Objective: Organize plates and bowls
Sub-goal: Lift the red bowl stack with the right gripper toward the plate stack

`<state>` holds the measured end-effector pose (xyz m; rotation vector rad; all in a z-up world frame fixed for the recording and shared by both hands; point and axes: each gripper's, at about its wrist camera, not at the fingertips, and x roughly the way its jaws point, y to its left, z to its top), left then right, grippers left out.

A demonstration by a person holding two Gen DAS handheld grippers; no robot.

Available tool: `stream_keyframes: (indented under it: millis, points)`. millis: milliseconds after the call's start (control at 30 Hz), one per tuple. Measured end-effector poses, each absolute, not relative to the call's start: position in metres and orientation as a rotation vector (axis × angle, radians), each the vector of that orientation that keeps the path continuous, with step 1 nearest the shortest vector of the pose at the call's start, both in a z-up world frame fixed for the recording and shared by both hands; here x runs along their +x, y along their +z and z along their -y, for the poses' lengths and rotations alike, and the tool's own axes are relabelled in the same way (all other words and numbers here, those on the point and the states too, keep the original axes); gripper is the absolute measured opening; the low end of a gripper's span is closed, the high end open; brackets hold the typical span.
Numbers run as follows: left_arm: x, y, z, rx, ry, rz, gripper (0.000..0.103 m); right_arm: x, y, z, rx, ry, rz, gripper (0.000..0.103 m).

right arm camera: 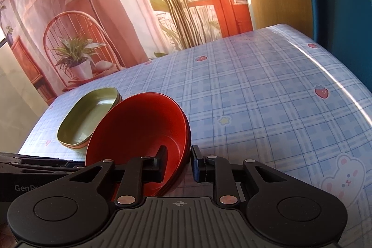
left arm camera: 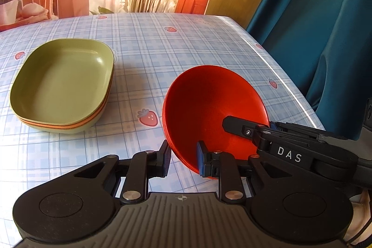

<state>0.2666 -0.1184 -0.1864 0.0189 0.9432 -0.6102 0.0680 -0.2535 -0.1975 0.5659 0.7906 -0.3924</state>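
Note:
A stack of red bowls (left arm camera: 209, 108) is held tilted above the checked table; it also shows in the right wrist view (right arm camera: 139, 129). My left gripper (left arm camera: 183, 159) straddles its near rim, one finger inside and one outside, apparently shut on it. My right gripper (right arm camera: 177, 164) grips the opposite rim the same way, and its arm (left arm camera: 290, 143) reaches in from the right in the left wrist view. A stack of green and orange rectangular plates (left arm camera: 62, 85) rests on the table to the left, also seen in the right wrist view (right arm camera: 90, 117).
The table with a blue plaid strawberry cloth (left arm camera: 186, 43) ends at a right edge (left arm camera: 290, 90) beside a blue curtain (left arm camera: 325, 27). A printed backdrop with plants (right arm camera: 116, 15) hangs behind the table.

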Motion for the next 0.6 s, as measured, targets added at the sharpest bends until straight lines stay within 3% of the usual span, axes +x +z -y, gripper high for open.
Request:
stream_keyframes:
  millis: [600]
  points:
    - [0.256,-0.174,0.091,-0.06,-0.581,-0.889,0.025,0.089,-0.178,0.227,0.496,-0.365,-0.812,0.021]
